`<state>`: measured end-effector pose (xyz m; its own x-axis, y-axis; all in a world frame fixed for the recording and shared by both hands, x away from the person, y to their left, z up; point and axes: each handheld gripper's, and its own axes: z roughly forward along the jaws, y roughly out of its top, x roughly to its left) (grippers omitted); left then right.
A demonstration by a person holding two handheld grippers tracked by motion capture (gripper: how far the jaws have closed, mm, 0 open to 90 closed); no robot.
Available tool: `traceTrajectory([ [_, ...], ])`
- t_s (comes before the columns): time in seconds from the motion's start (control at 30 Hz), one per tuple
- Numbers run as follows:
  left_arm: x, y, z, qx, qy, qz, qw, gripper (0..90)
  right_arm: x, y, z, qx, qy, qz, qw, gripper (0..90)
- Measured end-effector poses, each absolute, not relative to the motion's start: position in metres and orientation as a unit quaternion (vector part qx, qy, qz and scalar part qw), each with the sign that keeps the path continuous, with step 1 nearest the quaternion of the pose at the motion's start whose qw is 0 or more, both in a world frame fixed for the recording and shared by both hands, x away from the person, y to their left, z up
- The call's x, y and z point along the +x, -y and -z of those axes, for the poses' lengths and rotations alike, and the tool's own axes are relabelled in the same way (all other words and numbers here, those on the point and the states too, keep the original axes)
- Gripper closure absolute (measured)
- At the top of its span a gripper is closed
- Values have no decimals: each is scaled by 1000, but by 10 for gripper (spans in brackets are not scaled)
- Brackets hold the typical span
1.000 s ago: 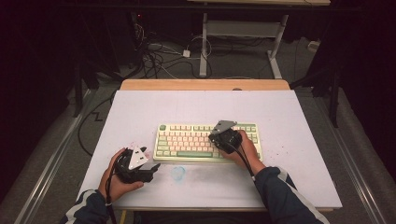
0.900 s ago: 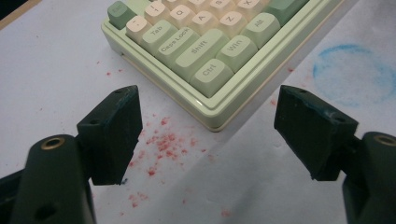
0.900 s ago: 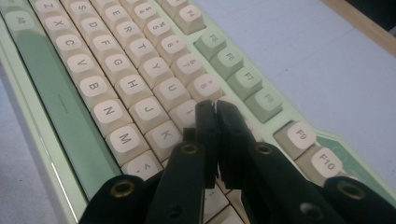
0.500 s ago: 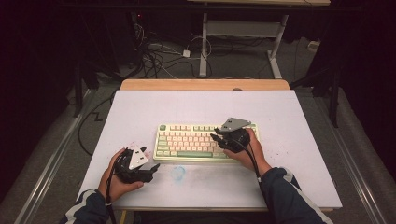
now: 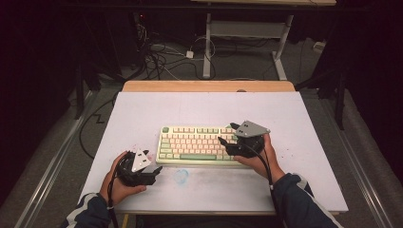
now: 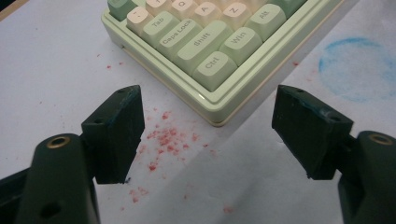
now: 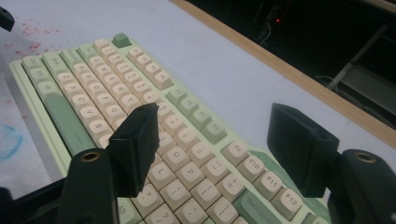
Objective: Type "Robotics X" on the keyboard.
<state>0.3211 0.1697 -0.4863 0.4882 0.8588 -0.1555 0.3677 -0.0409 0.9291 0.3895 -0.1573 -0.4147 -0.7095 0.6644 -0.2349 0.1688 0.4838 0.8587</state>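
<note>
Your right hand-held gripper [image 5: 228, 138], jaws apart, hovers over the keyboard [image 5: 197, 144] at three o'clock, seemingly before a keypress; left hand-held gripper [image 5: 153, 172] rests apart at seven o'clock.

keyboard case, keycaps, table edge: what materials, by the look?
Keyboard case: likely moulded plastic, pale green, slight sheen along the rim. Keycaps: probably plastic too, matte cream and green with printed legends. Table edge: looks like wood or wood laminate, tan strip beyond the white top.
</note>
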Motion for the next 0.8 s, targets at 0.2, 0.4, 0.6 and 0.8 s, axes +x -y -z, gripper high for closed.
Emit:
traceTrajectory([
  [0.2,321,-170,486,684,-448,-234,526,246,379,165,414,258,-808,-441,294,254],
  [0.4,320,-170,486,683,-449,-232,527,246,367,172,415,258,-800,-444,310,235],
  [0.6,319,-172,481,681,-449,-204,541,333,355,185,415,258,-795,-447,320,237],
  [0.8,320,-174,478,677,-454,-198,545,404,341,204,419,260,-787,-447,336,245],
])
